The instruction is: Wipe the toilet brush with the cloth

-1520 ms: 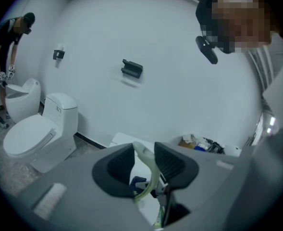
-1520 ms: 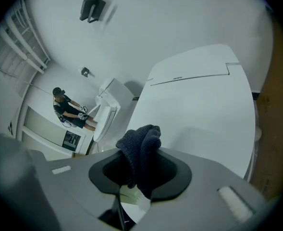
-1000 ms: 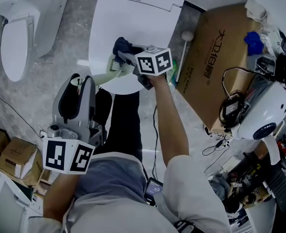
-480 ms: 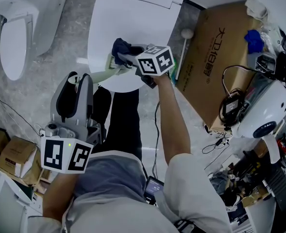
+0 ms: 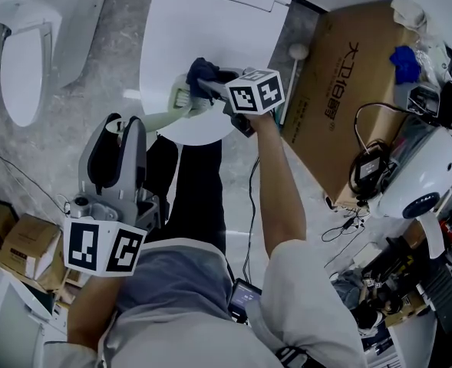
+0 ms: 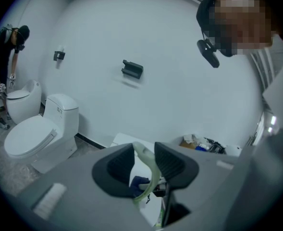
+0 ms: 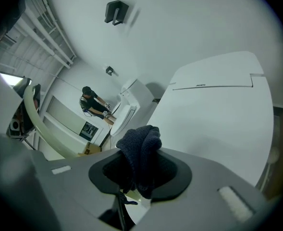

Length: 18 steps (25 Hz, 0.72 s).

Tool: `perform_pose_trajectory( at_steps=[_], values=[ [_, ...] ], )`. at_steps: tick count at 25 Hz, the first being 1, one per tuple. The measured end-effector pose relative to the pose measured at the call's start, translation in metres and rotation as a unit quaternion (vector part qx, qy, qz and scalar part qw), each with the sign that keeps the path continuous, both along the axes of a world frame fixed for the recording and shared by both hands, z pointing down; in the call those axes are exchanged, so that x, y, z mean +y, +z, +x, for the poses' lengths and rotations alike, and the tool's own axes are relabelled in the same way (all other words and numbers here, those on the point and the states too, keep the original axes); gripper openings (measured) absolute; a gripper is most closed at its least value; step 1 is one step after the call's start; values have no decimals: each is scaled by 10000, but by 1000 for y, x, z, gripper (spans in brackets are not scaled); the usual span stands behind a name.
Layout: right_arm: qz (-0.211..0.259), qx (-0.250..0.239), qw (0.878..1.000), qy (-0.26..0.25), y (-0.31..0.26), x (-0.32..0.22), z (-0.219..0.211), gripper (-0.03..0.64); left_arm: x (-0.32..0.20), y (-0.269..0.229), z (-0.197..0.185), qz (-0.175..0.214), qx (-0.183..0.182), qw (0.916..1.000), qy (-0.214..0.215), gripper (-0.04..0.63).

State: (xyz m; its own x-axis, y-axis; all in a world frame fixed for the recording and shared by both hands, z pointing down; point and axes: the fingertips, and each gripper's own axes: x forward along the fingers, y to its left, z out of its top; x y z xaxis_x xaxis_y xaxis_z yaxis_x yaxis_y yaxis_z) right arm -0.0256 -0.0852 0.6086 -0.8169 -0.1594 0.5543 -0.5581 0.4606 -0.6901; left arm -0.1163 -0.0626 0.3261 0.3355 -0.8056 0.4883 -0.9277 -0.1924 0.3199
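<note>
The toilet brush (image 5: 164,116) is hanging in the air over the near edge of a closed toilet lid (image 5: 210,21). Its pale green handle is running from the lower left up to the bristle head at the upper right. The left gripper (image 6: 145,154) is gripping the low end of that handle, its jaws drawn in against the handle from both sides. The dark blue cloth (image 5: 202,70) is sitting just beyond the bristle head, touching it or nearly so. The right gripper (image 7: 141,168) is pinching the cloth bunched between jaws that are closed on it. Judging from this, the wipe is depending on the right gripper, the nearer one to the head, dragging the cloth back along the handle's long axis toward the left gripper.
</note>
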Motion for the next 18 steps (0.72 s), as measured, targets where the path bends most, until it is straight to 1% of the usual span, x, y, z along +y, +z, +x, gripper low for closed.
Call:
perform_pose_trajectory(
  at_steps=[5, 8, 12, 16, 18],
  values=[
    [-75, 185, 9998, 34, 12, -5, 3, 114, -2, 0, 1, 0, -4, 10000, -13, 0],
    [-67, 394, 9992, -10, 22, -9, 4, 114, -3, 0, 1, 12, -7, 10000, -23, 0],
    [-179, 653, 9977, -13, 37, -9, 7, 114, -2, 1, 2, 23, -8, 10000, -39, 0],
    [-384, 784, 9960, 184, 54, -6, 17, 113, -3, 1, 2, 11, 0, 10000, -47, 0],
    [-410, 898, 9948, 261, 61, -5, 22, 113, -3, 1, 1, 9, 1, 10000, -52, 0]
  ],
)
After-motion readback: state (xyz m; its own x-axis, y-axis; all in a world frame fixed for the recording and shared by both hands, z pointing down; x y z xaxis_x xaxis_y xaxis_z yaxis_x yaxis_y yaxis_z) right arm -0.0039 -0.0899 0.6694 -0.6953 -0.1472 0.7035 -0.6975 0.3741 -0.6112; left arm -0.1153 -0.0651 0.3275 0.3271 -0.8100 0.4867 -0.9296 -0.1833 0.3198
